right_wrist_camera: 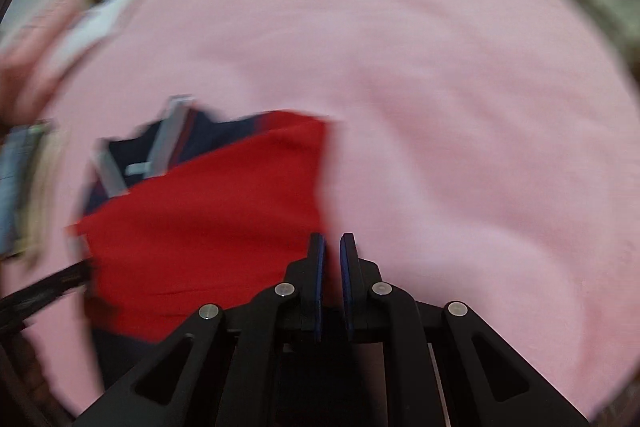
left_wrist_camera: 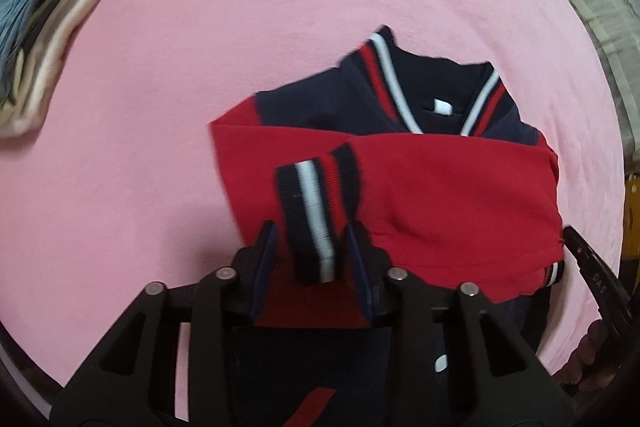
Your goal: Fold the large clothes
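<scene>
Jacket collar far, sleeves crosswise

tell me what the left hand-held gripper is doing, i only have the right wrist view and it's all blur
observer: the jacket's striped cuff sits between the fingers of the left hand-held gripper, whose jaws stand apart.
operator: what's the pale smear by the collar
observer: a white label inside the neck of the navy and red jacket, so the open collar faces up.
operator: any finished pile around
observer: yes, a stack of folded clothes lies on the pink sheet, up and to the left, apart from the jacket.
</scene>
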### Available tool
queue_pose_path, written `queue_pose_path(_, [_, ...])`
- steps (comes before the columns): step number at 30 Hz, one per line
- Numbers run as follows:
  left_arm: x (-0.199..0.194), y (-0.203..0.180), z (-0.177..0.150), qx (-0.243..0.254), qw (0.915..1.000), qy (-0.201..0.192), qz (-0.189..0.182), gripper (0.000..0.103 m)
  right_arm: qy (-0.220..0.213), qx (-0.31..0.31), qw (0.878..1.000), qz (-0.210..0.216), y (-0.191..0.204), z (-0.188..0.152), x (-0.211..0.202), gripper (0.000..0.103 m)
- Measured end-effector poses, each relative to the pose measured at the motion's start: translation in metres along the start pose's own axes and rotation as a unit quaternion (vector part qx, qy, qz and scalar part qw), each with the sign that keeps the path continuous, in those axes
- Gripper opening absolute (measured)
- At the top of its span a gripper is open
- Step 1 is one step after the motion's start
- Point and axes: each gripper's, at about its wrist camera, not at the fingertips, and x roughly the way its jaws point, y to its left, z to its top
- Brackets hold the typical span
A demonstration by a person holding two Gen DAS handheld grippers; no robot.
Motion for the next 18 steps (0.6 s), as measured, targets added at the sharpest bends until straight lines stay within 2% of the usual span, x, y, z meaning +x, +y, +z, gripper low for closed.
queue_pose_path(5, [-0.01, 0.017, -0.017, 0.017, 0.9996, -0.003, 0.021, 0.031, 0.004, 0.058, 0.998, 0.013, -0.02, -0.019, -0.018, 0.008])
queue_pose_path(7, [-0.013, 0.021, -0.028, 0.027, 0.9993, 0.008, 0.025, 0.031, 0.008, 0.053, 0.999, 0.0, -0.001, -0.029, -0.02, 0.01])
queue_pose_path(8, [-0.013, 0.023, -0.033, 0.031, 0.9991, 0.015, 0.024, 0.031, 0.01, 0.05, 0.999, -0.004, 0.019, -0.033, -0.019, 0.013])
queue_pose_path(10, [-0.015, 0.032, -0.056, 0.035, 0.9988, 0.03, 0.018, 0.031, 0.021, 0.05, 0.999, -0.004, 0.031, -0.048, -0.026, 0.023])
queue_pose_path(11, [-0.016, 0.035, -0.063, 0.036, 0.9986, 0.035, 0.018, 0.031, 0.03, 0.05, 0.998, 0.0, 0.041, -0.059, -0.025, 0.031])
queue_pose_path(14, [-0.023, 0.036, -0.088, 0.046, 0.9975, 0.051, 0.018, 0.032, 0.06, 0.052, 0.997, 0.016, 0.075, -0.09, -0.035, 0.034])
queue_pose_path(16, [-0.027, 0.036, -0.1, 0.05, 0.9968, 0.059, 0.018, 0.033, 0.082, 0.05, 0.995, 0.033, 0.091, -0.11, -0.041, 0.041])
queue_pose_path(18, [-0.028, 0.033, -0.113, 0.048, 0.9966, 0.065, 0.014, 0.036, 0.093, 0.044, 0.994, 0.048, 0.107, -0.126, -0.049, 0.059])
